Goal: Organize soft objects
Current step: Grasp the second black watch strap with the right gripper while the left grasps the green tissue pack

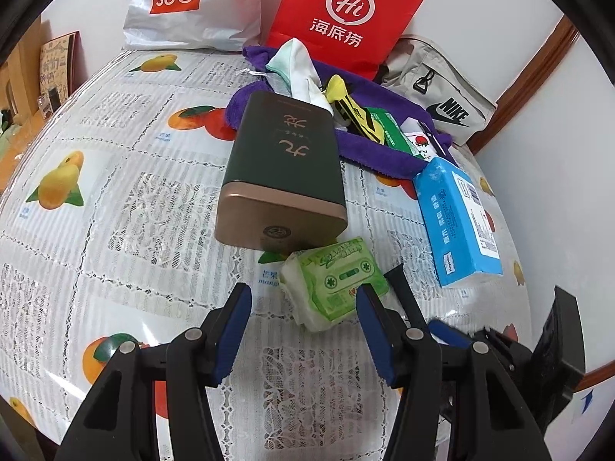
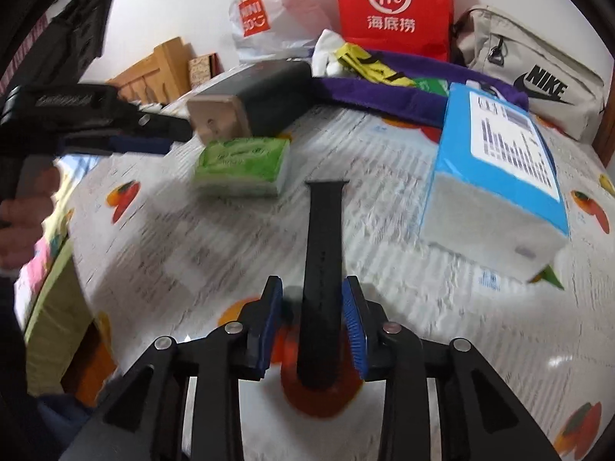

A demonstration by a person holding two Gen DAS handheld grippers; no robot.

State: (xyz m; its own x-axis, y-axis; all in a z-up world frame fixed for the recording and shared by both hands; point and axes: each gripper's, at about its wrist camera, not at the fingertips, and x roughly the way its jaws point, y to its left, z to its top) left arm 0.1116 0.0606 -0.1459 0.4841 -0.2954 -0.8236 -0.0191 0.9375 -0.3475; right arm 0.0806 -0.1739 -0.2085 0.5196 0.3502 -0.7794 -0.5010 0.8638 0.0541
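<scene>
Surface: fruit-print lace tablecloth (image 1: 115,199) covering the table, against a white wall.
Backdrop: red paper bag (image 1: 346,11), white Miniso bag (image 1: 192,4), beige Nike bag (image 1: 442,92).
Clutter: purple towel (image 1: 384,153), dark tin (image 1: 280,161), blue tissue pack (image 1: 457,219).
Left gripper (image 1: 303,303): spread wide, green tissue pack (image 1: 334,280) between its tips.
Right gripper (image 2: 313,307): parted, a black strap (image 2: 323,253) lying between, contact unclear.

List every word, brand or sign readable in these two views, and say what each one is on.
"MINISO": white plastic bag at the back.
"Hi" and "海底捞": red paper bag.
"NIKE" with swoosh: beige pouch.
Gold Chinese characters, stylised, not read with confidence: dark green tin.
"mango", partly hidden: fruit-print tablecloth.
Print too small or blurred to read: blue tissue pack, green tissue pack, green box on the purple towel.
</scene>
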